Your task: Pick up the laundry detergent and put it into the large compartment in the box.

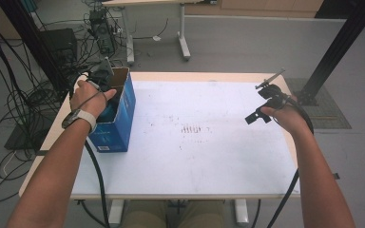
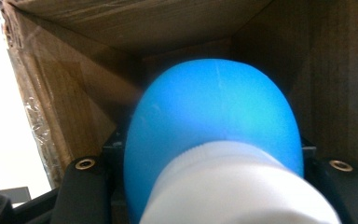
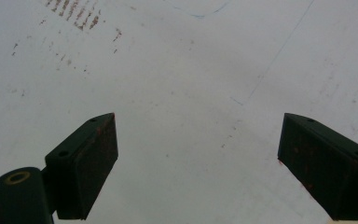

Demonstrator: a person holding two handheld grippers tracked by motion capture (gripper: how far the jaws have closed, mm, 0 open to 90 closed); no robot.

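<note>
The left claw [image 2: 205,186] grips a blue bottle [image 2: 214,121] inside the cardboard box [image 1: 119,111]; the right claw [image 3: 198,163] hangs open above the white surface [image 1: 209,142].

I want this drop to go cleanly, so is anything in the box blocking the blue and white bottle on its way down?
Nothing visible does. The left gripper holds the bottle inside the open cardboard box; around it are only bare walls.

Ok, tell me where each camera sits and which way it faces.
High view: above the person's side, looking forward and down on the table; both forearms, left gripper, right gripper.
Left gripper view: on that gripper, facing into the cardboard box; blue-and-white object between its fingers.
Right gripper view: facing down at the table; fingers apart.
Shared: high and right views show the brown marks.
</note>
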